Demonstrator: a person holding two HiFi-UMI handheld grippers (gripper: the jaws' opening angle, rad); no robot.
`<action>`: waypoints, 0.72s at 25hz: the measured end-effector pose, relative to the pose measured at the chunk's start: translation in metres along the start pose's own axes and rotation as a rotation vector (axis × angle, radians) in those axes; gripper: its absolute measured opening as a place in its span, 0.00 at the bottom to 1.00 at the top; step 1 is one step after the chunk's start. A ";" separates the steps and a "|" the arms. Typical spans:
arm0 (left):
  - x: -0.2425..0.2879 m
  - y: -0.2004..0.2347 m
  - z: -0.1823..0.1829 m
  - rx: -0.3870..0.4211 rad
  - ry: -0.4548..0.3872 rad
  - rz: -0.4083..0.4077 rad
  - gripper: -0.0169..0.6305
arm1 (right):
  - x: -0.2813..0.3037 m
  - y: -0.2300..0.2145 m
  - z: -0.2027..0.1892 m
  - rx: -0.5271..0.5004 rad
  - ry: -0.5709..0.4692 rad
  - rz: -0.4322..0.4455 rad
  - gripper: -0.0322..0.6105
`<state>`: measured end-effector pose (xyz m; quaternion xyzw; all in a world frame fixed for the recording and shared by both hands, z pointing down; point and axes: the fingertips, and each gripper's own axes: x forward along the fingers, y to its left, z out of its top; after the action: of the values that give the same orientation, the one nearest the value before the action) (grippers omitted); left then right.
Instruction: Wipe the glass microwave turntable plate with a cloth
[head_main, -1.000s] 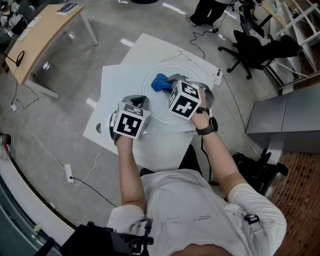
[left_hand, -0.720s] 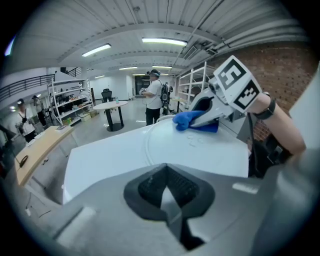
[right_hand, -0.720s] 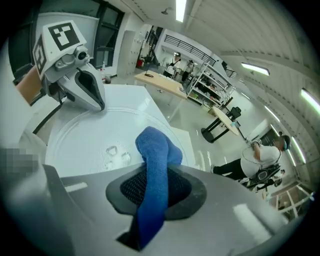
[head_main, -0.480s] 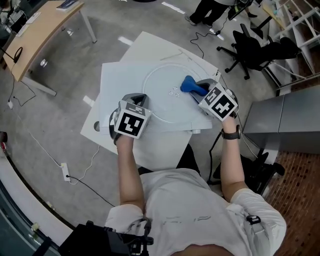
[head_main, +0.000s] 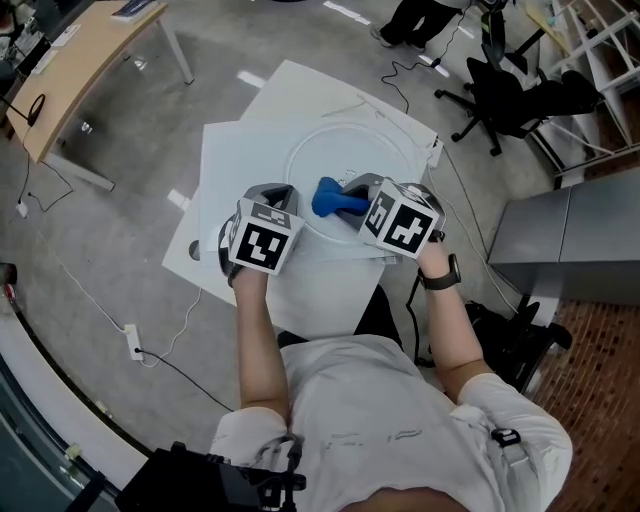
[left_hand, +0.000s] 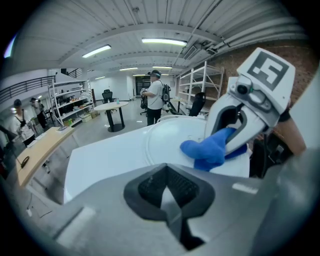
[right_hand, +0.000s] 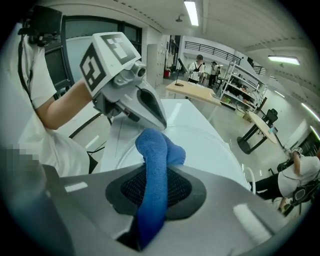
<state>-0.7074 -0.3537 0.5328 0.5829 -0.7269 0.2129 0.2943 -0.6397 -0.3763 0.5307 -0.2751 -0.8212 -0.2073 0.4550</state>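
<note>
The glass turntable plate is lying flat in the middle of the white worktop, just above centre of the head view. The blue cloth is sitting bunched up over the plate's lower part, inside the rim, and it looks to be touching the glass.

Your right gripper is coming in from the lower right, and you're pinching the cloth with it. In the right gripper view the jaws of that gripper are clamping tight on the cloth, which is running up between the pads and flopping out in front over the plate.

Your left gripper is hovering or resting at the plate's lower-left rim; I can't tell which. It's sitting just beside the cloth and not touching it. In the left gripper view its jaws are pressing fully together with nothing between them, and past them the plate, the cloth and the right gripper are all showing.

Further out, a wooden desk is standing at the upper left, a black office chair at the upper right, a grey cabinet at the right edge, and a power strip is lying on the floor at the lower left.
</note>
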 end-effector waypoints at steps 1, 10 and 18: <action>0.001 0.000 0.000 0.000 -0.001 -0.001 0.03 | 0.005 -0.007 0.007 -0.004 -0.005 -0.003 0.15; 0.005 0.000 -0.001 -0.002 0.003 -0.010 0.03 | 0.012 -0.082 -0.006 0.079 0.043 -0.212 0.15; 0.002 -0.004 -0.003 -0.008 0.014 -0.007 0.03 | -0.019 -0.079 -0.048 0.146 0.070 -0.270 0.15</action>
<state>-0.7035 -0.3541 0.5362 0.5825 -0.7238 0.2129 0.3024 -0.6516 -0.4703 0.5309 -0.1211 -0.8473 -0.2157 0.4700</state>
